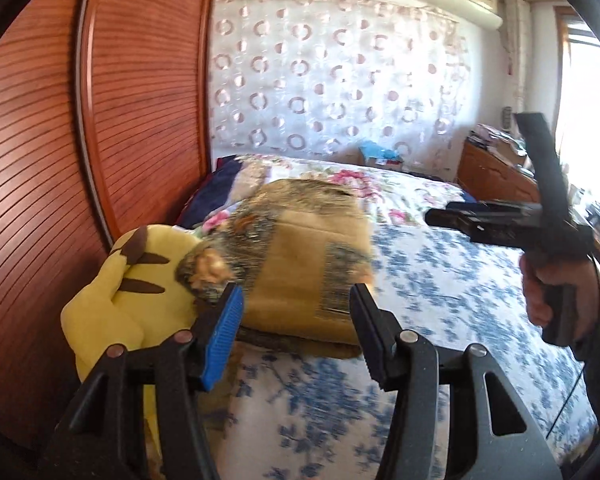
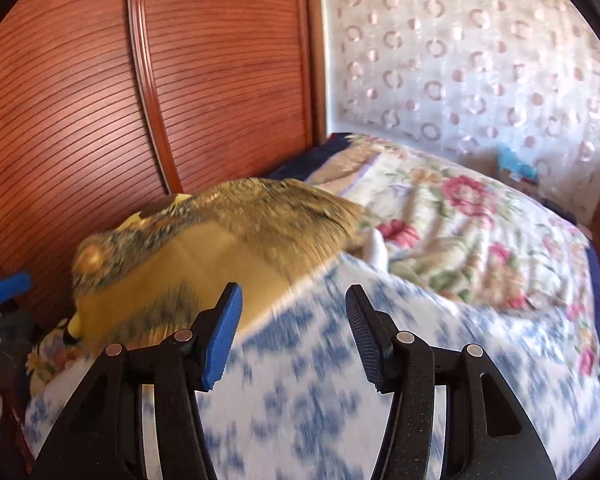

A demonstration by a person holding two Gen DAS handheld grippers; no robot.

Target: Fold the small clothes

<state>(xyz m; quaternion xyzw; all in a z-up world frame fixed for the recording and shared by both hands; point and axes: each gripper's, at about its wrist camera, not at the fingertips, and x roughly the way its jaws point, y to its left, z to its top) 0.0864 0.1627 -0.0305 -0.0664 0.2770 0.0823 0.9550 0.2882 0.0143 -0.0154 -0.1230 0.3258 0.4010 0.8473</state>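
Folded garment (image 1: 300, 256): mustard-brown fabric with darker mottled, fur-like print, in a thick, roughly rectangular stack with layered edges showing at its near side. It lies on the bed (image 1: 440, 280), on the blue-and-white floral cover, near the headboard edge, resting against a yellow plush toy (image 1: 116, 292) that sits by the wooden headboard (image 1: 132, 100). Left tool (image 1: 296, 304): jaws apart, nothing between the pads, garment just beyond the tips; pointed downward at the stack. Right tool (image 2: 292, 308): jaws apart and empty, above the blue floral cover, garment off to its left. In the left wrist view the person's right hand (image 1: 556, 288) grips the right tool's handle over the bed's right side. Both views motion-blurred.
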